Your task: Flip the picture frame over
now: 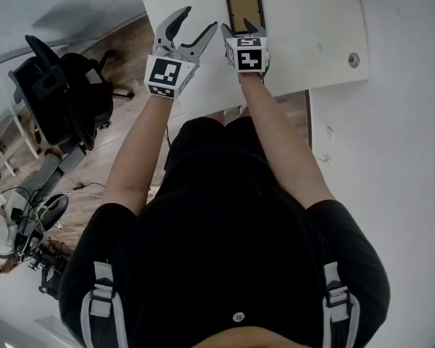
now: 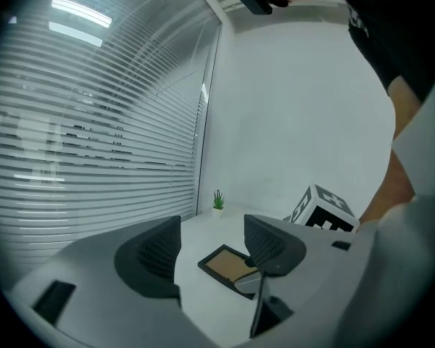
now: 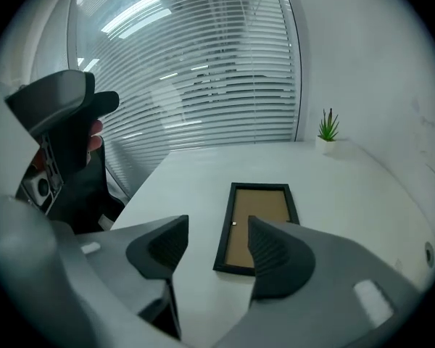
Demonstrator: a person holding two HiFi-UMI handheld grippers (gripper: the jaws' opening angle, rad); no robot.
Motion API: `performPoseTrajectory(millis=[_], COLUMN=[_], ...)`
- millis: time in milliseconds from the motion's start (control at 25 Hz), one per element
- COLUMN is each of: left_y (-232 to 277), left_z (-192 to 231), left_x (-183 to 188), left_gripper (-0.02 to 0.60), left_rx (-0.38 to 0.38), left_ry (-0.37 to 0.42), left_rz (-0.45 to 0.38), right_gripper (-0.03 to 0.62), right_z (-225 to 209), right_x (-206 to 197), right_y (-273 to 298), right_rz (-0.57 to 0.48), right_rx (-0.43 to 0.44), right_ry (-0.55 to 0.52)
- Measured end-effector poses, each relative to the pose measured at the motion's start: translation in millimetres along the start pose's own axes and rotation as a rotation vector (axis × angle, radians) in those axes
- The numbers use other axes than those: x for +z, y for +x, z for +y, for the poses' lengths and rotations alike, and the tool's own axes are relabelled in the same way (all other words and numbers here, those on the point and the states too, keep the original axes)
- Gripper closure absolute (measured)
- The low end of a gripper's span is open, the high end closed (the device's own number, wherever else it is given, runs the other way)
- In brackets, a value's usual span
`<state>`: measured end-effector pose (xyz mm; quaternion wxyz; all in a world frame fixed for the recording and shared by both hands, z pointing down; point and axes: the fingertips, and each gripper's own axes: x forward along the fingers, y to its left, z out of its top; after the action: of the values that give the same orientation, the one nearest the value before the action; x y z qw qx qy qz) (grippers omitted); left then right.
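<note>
A black-edged picture frame (image 1: 244, 12) lies flat on the white table (image 1: 312, 20) with its brown backing facing up. My right gripper (image 1: 238, 29) hovers at the frame's near end, jaws open and empty. In the right gripper view the frame (image 3: 257, 223) lies just beyond the right gripper (image 3: 214, 249), its near left corner showing in the gap. My left gripper (image 1: 198, 22) is open to the left of the frame, over the table. In the left gripper view the frame (image 2: 228, 264) shows past the left gripper (image 2: 212, 246), partly hidden by the right-hand jaw.
A small potted plant (image 3: 328, 127) stands at the table's far end by the wall and blinds. A round grommet (image 1: 354, 60) sits in the table's right corner. A black office chair (image 1: 61, 100) stands on the floor to the left of the table.
</note>
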<state>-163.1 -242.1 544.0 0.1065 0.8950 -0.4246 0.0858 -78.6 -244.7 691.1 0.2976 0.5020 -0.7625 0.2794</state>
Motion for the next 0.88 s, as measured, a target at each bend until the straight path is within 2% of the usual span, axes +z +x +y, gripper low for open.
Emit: performPoseTrajectory(millis=[280,560,760,880], left_y=[20,35,39,37], left_z=[10,11,15,16], left_x=[-9,-10,-15,-16], left_gripper=[0.318,0.325,0.327,0.327], left_rx=[0.023,0.028,0.035,0.034], left_ry=[0.004,-0.003,-0.013,-0.024], left_rz=[0.018,0.017,0.020,0.018], right_gripper=[0.362,0.401,0.443,0.494], right_z=[-2,0,-1,-6], right_x=[-9,-22,-28,-30], right_y=[22,34,43,43], right_rz=[0.074,0.136,0.151,0.158], right_rx=[-0.007,-0.021,-0.044,-0.084], right_ry=[0.036,0.011,-0.007,-0.044])
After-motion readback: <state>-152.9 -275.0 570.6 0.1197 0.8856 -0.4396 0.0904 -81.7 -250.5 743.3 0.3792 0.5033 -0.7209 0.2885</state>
